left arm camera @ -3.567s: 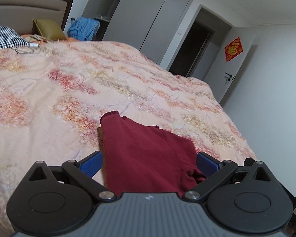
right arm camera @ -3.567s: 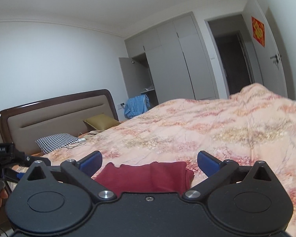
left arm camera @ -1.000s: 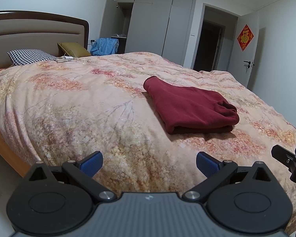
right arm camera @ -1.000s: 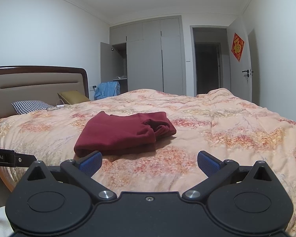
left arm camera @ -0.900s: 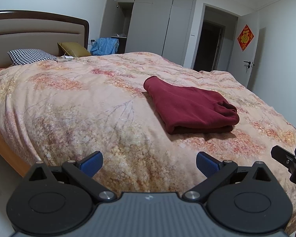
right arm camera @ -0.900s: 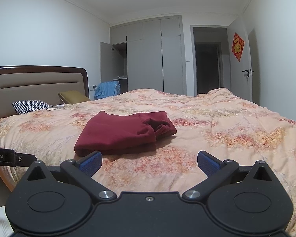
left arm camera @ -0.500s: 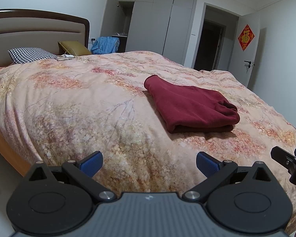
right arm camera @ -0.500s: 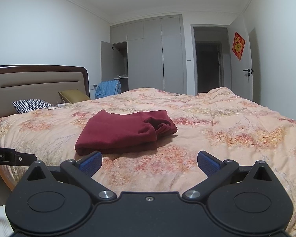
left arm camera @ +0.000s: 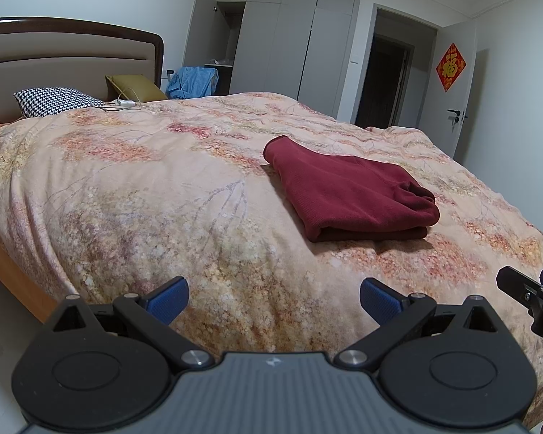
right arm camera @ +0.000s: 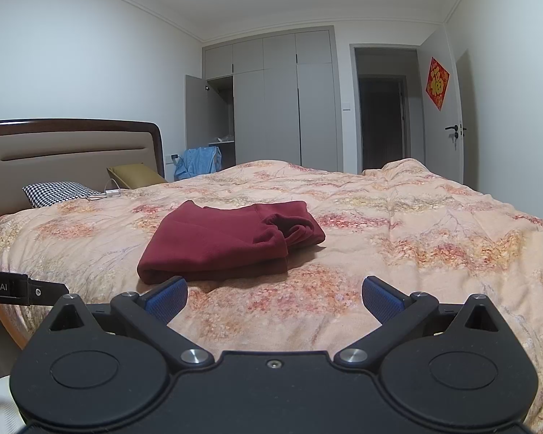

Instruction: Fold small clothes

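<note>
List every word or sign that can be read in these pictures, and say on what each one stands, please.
"福": gold character on the red diamond decoration on the open door.
"obot.AI": white letters, cut off by the frame edge, on the left gripper as seen in the right wrist view.
No other text is visible.

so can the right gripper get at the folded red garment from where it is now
Probably yes. The right gripper is open and empty, and only bare quilt lies between it and the red garment. The left gripper, also open, sits off to the side, not in the way.
</note>
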Demonstrator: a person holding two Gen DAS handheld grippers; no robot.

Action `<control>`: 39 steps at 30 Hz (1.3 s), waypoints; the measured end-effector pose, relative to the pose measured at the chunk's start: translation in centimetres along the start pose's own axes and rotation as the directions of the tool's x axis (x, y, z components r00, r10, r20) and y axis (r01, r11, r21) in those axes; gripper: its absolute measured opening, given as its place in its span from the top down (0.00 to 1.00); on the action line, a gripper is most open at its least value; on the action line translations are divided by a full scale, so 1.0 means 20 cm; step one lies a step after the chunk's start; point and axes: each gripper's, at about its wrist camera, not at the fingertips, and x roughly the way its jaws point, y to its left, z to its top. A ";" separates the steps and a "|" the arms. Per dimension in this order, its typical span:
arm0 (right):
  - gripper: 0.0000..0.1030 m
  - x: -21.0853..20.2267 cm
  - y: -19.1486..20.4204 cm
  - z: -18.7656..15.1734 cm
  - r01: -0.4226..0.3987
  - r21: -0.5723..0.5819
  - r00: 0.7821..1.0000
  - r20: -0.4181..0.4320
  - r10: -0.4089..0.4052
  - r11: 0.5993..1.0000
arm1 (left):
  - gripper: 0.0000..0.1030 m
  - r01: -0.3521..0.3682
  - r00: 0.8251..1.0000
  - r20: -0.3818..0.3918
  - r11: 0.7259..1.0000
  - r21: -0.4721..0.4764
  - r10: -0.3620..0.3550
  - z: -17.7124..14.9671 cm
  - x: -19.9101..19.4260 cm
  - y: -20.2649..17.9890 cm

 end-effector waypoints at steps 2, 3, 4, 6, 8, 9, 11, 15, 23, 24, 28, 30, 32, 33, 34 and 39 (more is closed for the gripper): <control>0.01 0.00 0.00 0.00 0.000 0.000 1.000 0.000 0.000 1.000 | 0.00 0.000 1.000 -0.001 1.000 0.000 0.000 0.00 0.00 0.00; 0.01 0.00 0.00 0.00 0.000 0.000 1.000 0.000 0.000 1.000 | 0.00 0.000 1.000 -0.001 1.000 0.000 0.000 0.00 0.00 0.00; 0.01 0.00 0.00 0.00 0.000 -0.001 1.000 0.000 0.000 1.000 | 0.00 0.000 1.000 0.000 1.000 0.000 0.000 0.00 0.00 0.00; 0.01 0.00 0.00 0.00 0.000 -0.001 1.000 0.000 0.000 1.000 | 0.00 -0.001 1.000 -0.001 1.000 0.000 0.001 0.00 0.00 0.00; 0.00 0.00 0.00 0.00 0.000 0.000 1.000 0.000 0.000 1.000 | 0.00 0.000 1.000 0.000 1.000 0.000 0.000 0.00 0.00 0.00; 0.01 0.00 0.00 0.00 0.000 0.000 1.000 -0.001 0.000 1.000 | 0.00 0.000 1.000 0.000 1.000 0.000 0.000 0.00 0.00 0.00; 0.01 0.00 0.00 0.00 0.000 -0.001 1.000 -0.002 0.000 1.000 | 0.00 -0.001 1.000 -0.001 1.000 0.000 0.001 0.00 0.00 0.00; 0.01 0.00 0.00 0.00 -0.001 -0.001 1.000 -0.002 0.001 1.000 | 0.00 0.000 1.000 -0.002 1.000 0.001 0.000 0.00 0.00 0.00; 0.00 0.00 0.00 0.00 -0.001 -0.001 1.000 -0.003 0.001 1.000 | 0.00 0.000 1.000 -0.004 1.000 0.000 0.000 -0.01 0.00 0.00; 0.01 0.00 0.00 0.00 -0.002 -0.002 1.000 -0.003 0.002 1.000 | 0.00 0.000 1.000 -0.004 1.000 0.000 0.000 -0.01 0.00 0.00; 0.01 0.00 0.00 0.00 -0.001 -0.001 1.000 -0.003 0.001 1.000 | 0.00 0.003 1.000 -0.005 1.000 -0.001 -0.003 -0.01 0.00 0.00; 0.01 0.00 0.00 0.00 -0.001 -0.001 1.000 -0.004 0.001 1.000 | 0.00 -0.003 1.000 -0.006 1.000 0.001 0.003 -0.01 0.00 0.00; 0.01 0.00 0.00 0.00 -0.002 -0.002 1.000 -0.003 0.002 1.000 | 0.00 -0.044 0.999 -0.023 0.999 0.016 0.044 -0.01 0.01 -0.01; 0.01 0.00 0.00 0.00 -0.002 -0.001 1.000 -0.003 0.002 1.000 | 0.00 -0.068 0.997 -0.030 0.997 0.027 0.069 -0.01 0.02 -0.02; 0.01 0.00 0.00 0.00 -0.002 -0.001 1.000 -0.004 0.002 1.000 | 0.00 -0.087 0.996 -0.032 0.996 0.035 0.089 -0.01 0.02 -0.03; 0.01 0.00 0.00 0.00 -0.002 -0.001 1.000 -0.004 0.002 1.000 | 0.00 -0.093 0.995 -0.032 0.995 0.027 0.094 -0.01 0.02 -0.02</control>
